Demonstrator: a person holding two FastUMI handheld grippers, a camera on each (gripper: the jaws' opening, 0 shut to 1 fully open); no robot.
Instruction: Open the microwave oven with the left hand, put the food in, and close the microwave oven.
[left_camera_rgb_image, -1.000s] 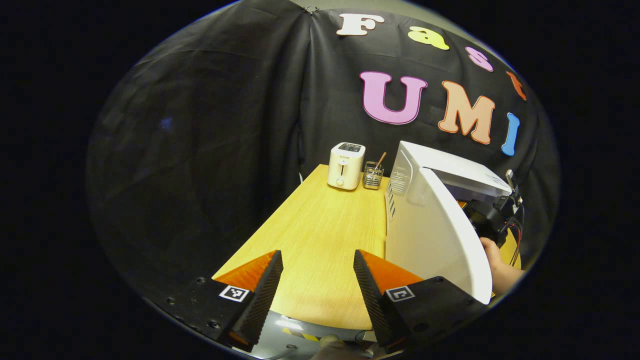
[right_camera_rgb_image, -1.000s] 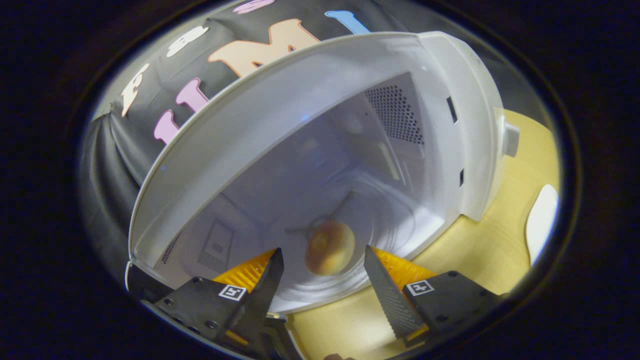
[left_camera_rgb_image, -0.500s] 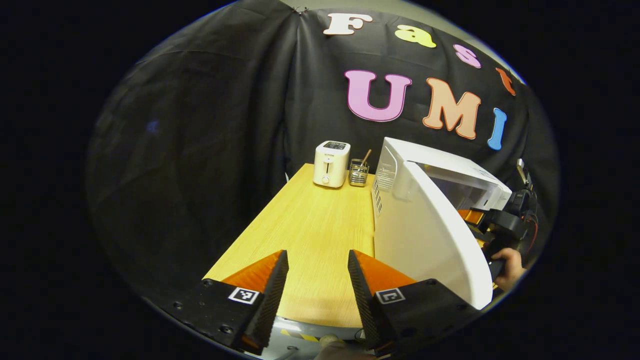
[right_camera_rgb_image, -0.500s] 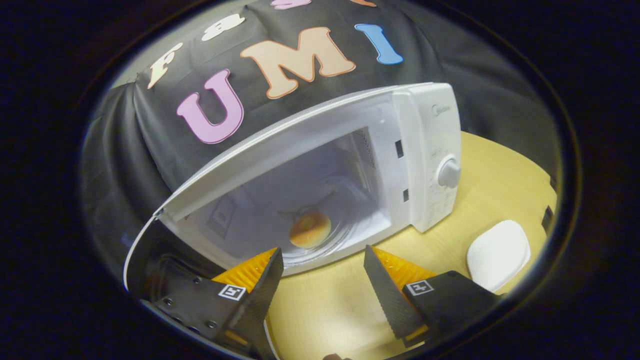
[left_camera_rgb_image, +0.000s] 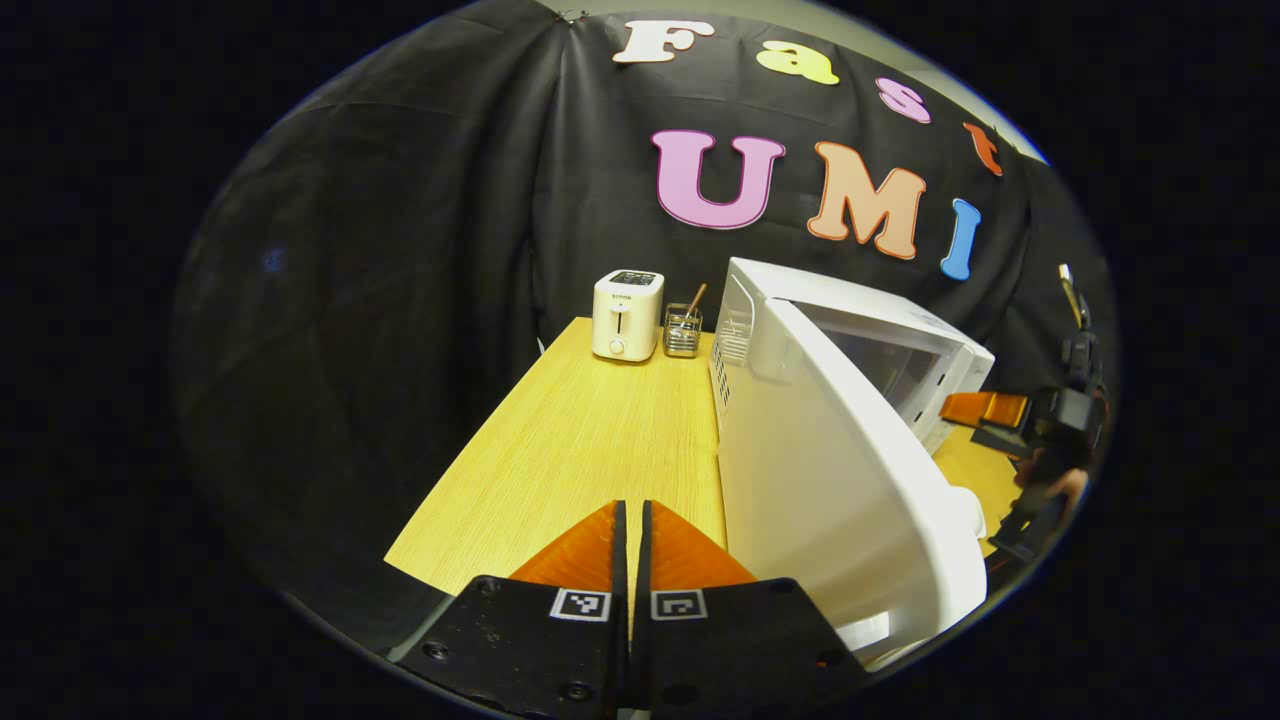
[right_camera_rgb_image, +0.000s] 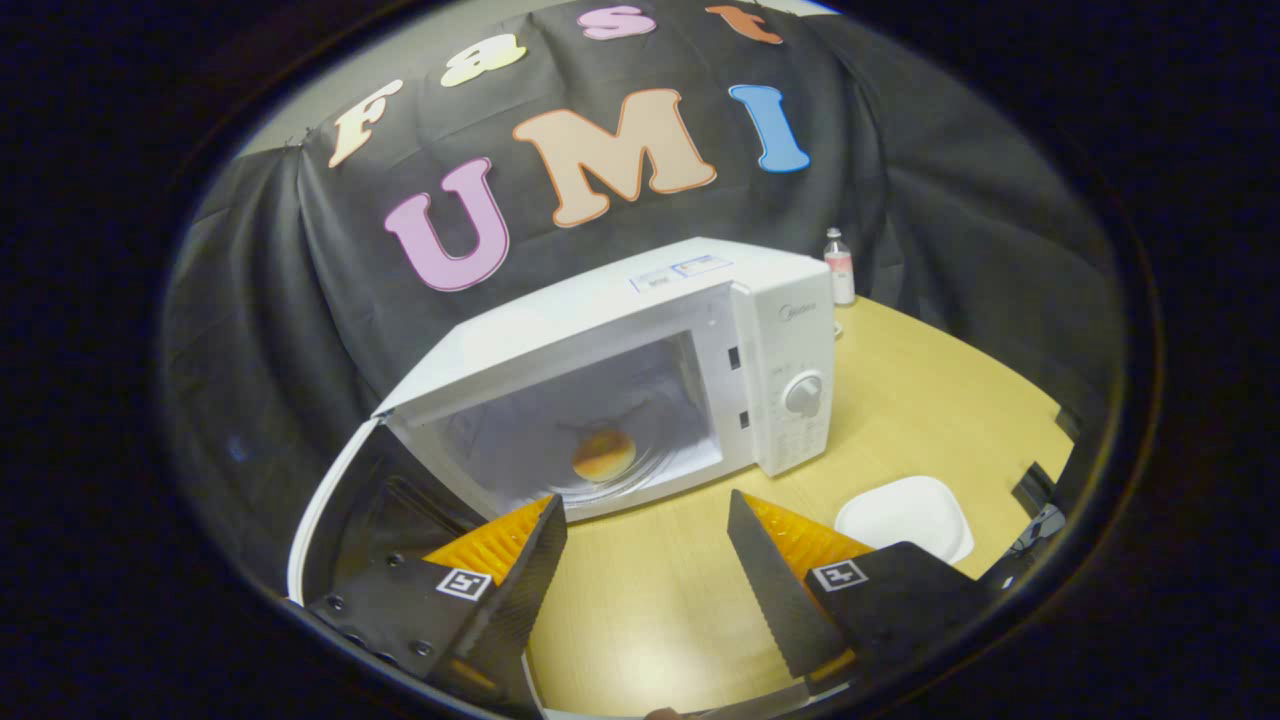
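Food (right_camera_rgb_image: 603, 455) inside microwave (right_camera_rgb_image: 640, 340); door (left_camera_rgb_image: 840, 480) ajar, rigid, light-swinging: push outer face, lower right. Left tool (left_camera_rgb_image: 632, 560) clenched empty; right tool (right_camera_rgb_image: 645, 560) released.

Left gripper (left_camera_rgb_image: 631, 540): fingers pressed together, nothing between them, pointing level and forward. Right gripper (right_camera_rgb_image: 645, 540): fingers spread wide, empty, angled slightly down. From the left gripper view it sits far right, probably with a hand (left_camera_rgb_image: 1062, 487) behind it.
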